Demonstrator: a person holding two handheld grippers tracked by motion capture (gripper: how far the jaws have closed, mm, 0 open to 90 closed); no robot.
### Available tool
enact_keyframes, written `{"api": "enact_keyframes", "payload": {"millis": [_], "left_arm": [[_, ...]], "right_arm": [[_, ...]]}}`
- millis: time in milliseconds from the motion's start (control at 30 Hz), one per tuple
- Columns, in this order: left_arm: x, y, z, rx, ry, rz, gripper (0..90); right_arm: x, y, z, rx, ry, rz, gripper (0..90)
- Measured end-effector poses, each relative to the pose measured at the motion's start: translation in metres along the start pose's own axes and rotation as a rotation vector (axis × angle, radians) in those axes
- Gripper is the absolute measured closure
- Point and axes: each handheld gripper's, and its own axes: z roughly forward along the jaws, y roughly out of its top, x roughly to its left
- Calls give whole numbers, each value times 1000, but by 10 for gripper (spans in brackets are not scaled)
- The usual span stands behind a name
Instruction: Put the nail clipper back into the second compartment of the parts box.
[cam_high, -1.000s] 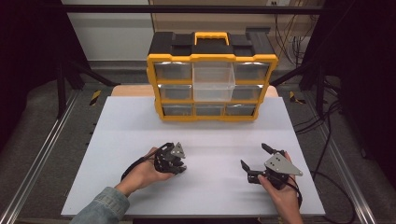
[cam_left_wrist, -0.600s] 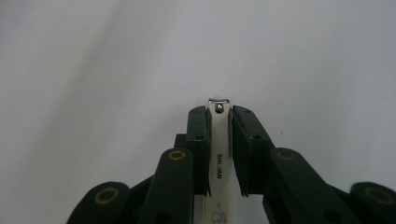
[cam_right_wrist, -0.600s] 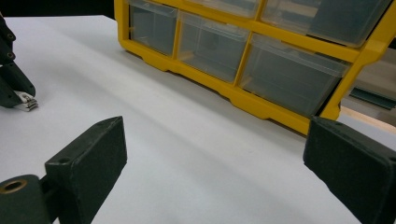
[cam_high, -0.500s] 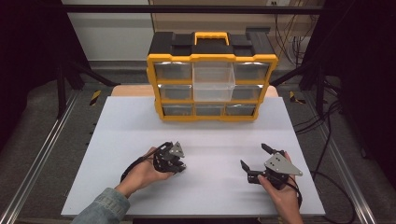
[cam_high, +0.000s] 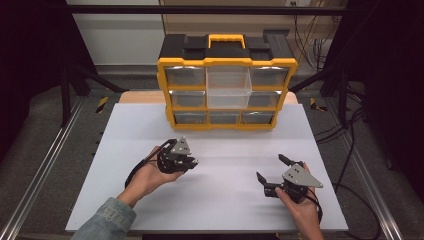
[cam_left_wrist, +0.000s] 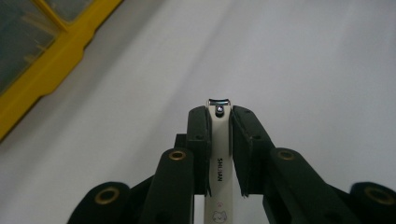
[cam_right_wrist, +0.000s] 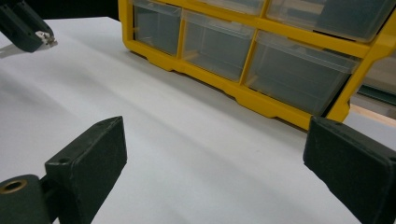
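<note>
Where the left gripper (cam_left_wrist: 219, 122) hangs over the white table (cam_high: 220, 150), its jaws pinch a nail clipper (cam_left_wrist: 218, 163), apparently clear of the surface. The right gripper (cam_high: 272, 172) stands wide, empty, facing the organizer (cam_right_wrist: 261, 60).

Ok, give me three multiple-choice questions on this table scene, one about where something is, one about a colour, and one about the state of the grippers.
1. Where does the drawer cabinet stand?
A. at the far edge of the white table
B. beside the person's right hand
C. on the floor

2. What colour is the cabinet's frame?
A. red
B. yellow
C. green

3. How are the two grippers?
A. both open
B. left gripper shut on a nail clipper, right gripper open
C. right shut on the clipper, left open

Answers: 1 A, the high view shows it at the far edge. 2 B, yellow bars ring the clear drawers. 3 B, the left gripper view shows pads pressing the clipper, and the right jaws stand wide with nothing between.
</note>
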Motion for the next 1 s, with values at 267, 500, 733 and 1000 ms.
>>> {"api": "enact_keyframes", "payload": {"millis": [267,500,733,1000], "left_arm": [[2,11,-10,-53,25,3,768],[5,19,-17,-79,44,6,768],[6,31,-27,-115,55,15,768],[8,44,-39,-143,68,23,768]], "right_arm": [[1,0,0,0,-7,1,65],[1,1,0,-8,-3,3,65],[0,1,0,-12,-3,12,64],[0,1,1,-9,-3,17,64]]}}
